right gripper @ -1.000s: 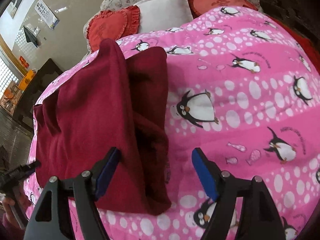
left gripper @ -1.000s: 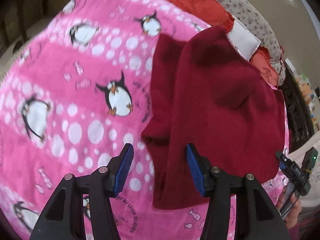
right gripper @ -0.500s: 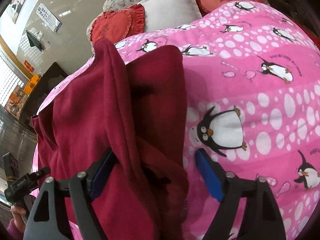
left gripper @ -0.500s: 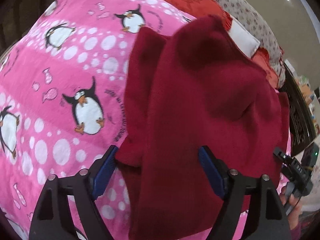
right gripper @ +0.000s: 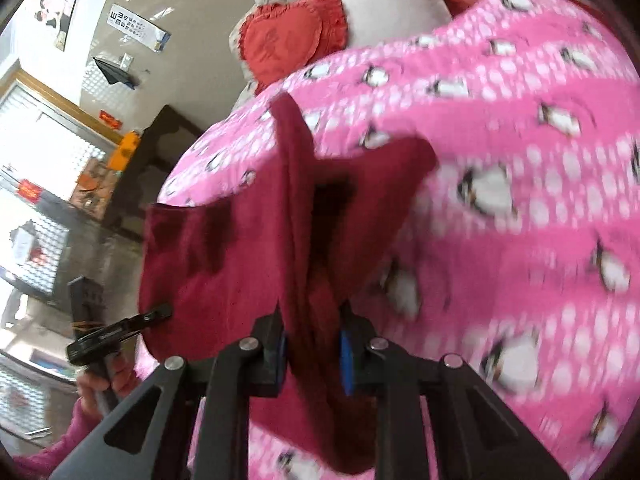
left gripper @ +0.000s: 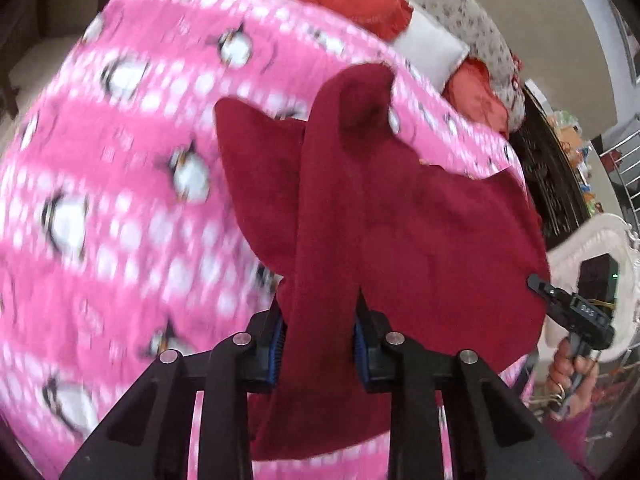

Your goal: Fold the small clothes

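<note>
The dark red garment is pinched in both the left hand-held gripper and the right hand-held gripper, whose jaws have just been closing on it; its near edge, probably lifted, should be carried over evenly.

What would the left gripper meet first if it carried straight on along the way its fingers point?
The left gripper is already shut on the dark red garment, so that cloth comes first; behind it probably the pink penguin blanket, though depth is unclear.

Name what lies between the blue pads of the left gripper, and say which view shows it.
A bunched fold of the dark red garment sits clamped between the left gripper pads, which have just closed on it; the left wrist view shows this.
</note>
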